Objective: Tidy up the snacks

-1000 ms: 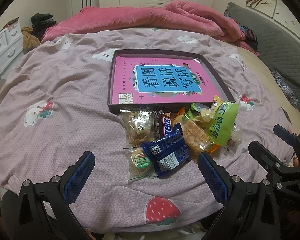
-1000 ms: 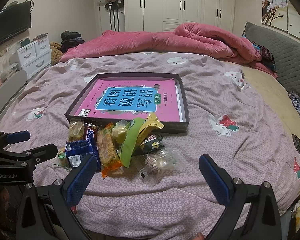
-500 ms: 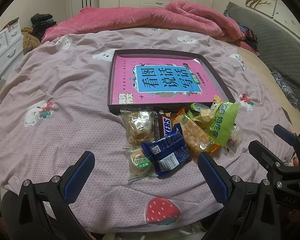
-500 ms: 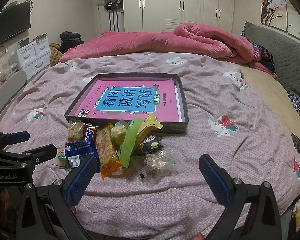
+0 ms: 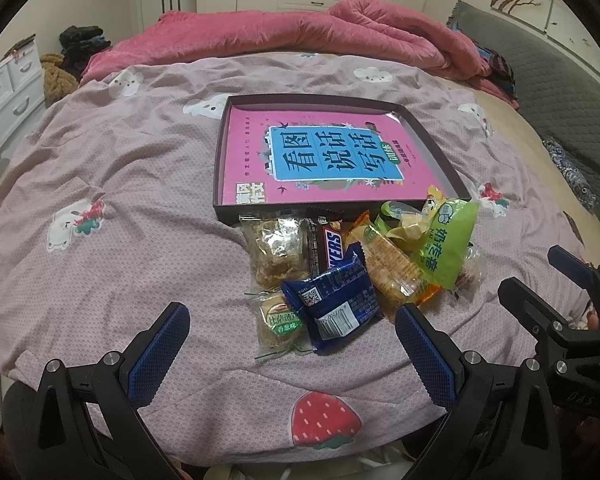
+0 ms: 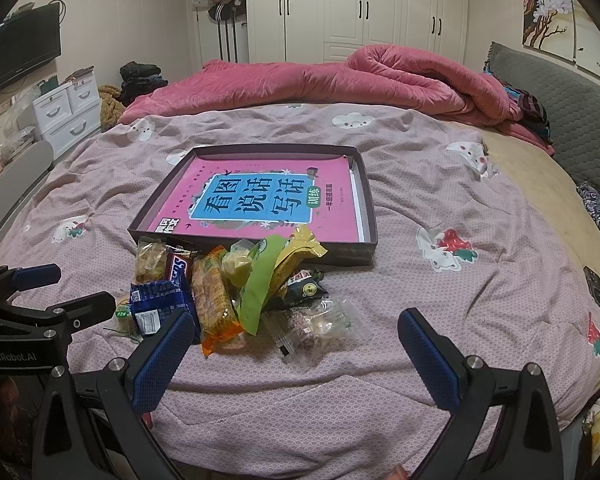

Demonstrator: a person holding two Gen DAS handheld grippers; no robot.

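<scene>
A pile of snacks lies on the bed in front of a dark shallow box (image 5: 436,152) (image 6: 370,216) with a pink book inside. In the pile are a blue packet (image 5: 332,304) (image 6: 156,300), a Snickers bar (image 5: 330,250), an orange cracker pack (image 5: 392,270) (image 6: 212,300), a green packet (image 5: 446,248) (image 6: 260,280), a clear-wrapped pastry (image 5: 276,246) and a clear packet (image 6: 316,324). My left gripper (image 5: 290,350) is open and empty just before the pile. My right gripper (image 6: 296,354) is open and empty near the clear packet.
The bed has a pink-lilac patterned sheet (image 5: 100,264). A rolled red quilt (image 6: 380,76) lies at the back. White drawers (image 6: 66,112) stand at the left, a grey headboard (image 6: 560,104) at the right.
</scene>
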